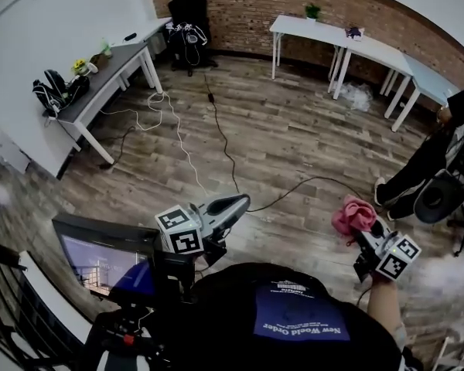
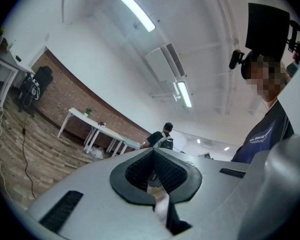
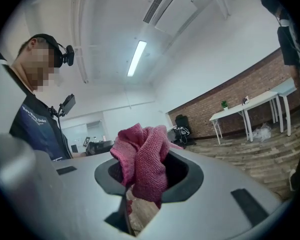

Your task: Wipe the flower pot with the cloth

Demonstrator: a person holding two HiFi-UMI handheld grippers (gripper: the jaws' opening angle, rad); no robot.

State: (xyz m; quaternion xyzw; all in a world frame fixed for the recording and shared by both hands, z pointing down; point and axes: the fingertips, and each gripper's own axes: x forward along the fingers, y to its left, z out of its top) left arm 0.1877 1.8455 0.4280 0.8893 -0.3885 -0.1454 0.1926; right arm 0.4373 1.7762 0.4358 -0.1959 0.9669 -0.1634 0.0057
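Two hand-held grippers show: the left hand-held gripper [image 1: 241, 202] and the right hand-held gripper [image 1: 365, 229]. There is one pink cloth [image 1: 351, 216], one monitor [image 1: 100, 260], one gray desk [image 1: 108, 79], three pale desks [image 1: 379, 51], one pot of yellow flowers [image 1: 80, 66] and one potted plant [image 1: 312, 11].

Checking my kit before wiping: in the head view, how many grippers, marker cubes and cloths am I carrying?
grippers: 2 (left gripper, right gripper)
marker cubes: 2 ()
pink cloth: 1
total: 5
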